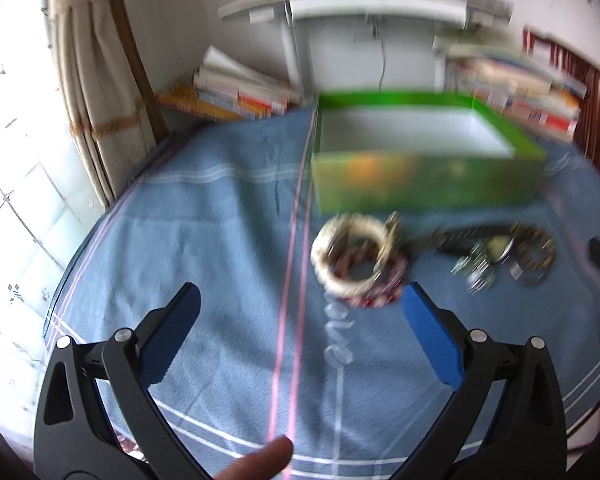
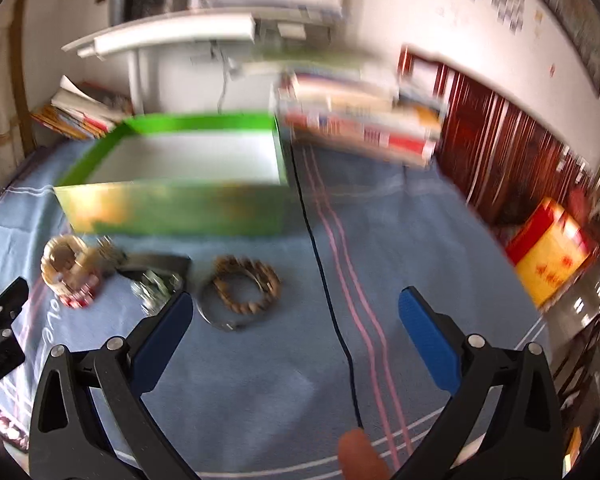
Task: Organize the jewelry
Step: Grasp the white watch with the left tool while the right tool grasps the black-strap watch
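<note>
On the far left a curtain (image 1: 88, 92) hangs by a bright window, and some books (image 1: 236, 94) lean against the wall next to it. A blue cloth (image 1: 220, 240) with pink and white lines covers the flat top where everything sits. The left gripper (image 1: 300, 300) hangs over this cloth with its two blue fingers (image 1: 432, 340) spread wide, and nothing is between them. A fingertip (image 1: 260, 460) of the person shows at the bottom of the left view. Just past the right finger lies a white bangle (image 1: 350, 256), sitting on a red bead bracelet (image 1: 380, 294). Behind them stands a green box (image 1: 420, 184); it is open on top, white inside, and nothing shows in it. To the right of the bangle lies a dark strap (image 1: 466, 236), then a shiny silver piece (image 1: 476, 268) that is too blurry to name. Next comes a brown bead bracelet (image 2: 246, 284) with a thin metal ring (image 2: 224, 322) touching it. All the jewelry is on the cloth in front of the box, not in it. The right gripper (image 2: 296, 304) is over the cloth too, its fingers also wide apart and holding nothing. A thin black cord (image 2: 328, 300) runs down the cloth between them. More books (image 2: 360, 116) are stacked behind, and a red and yellow box (image 2: 548, 258) sits far right.
</note>
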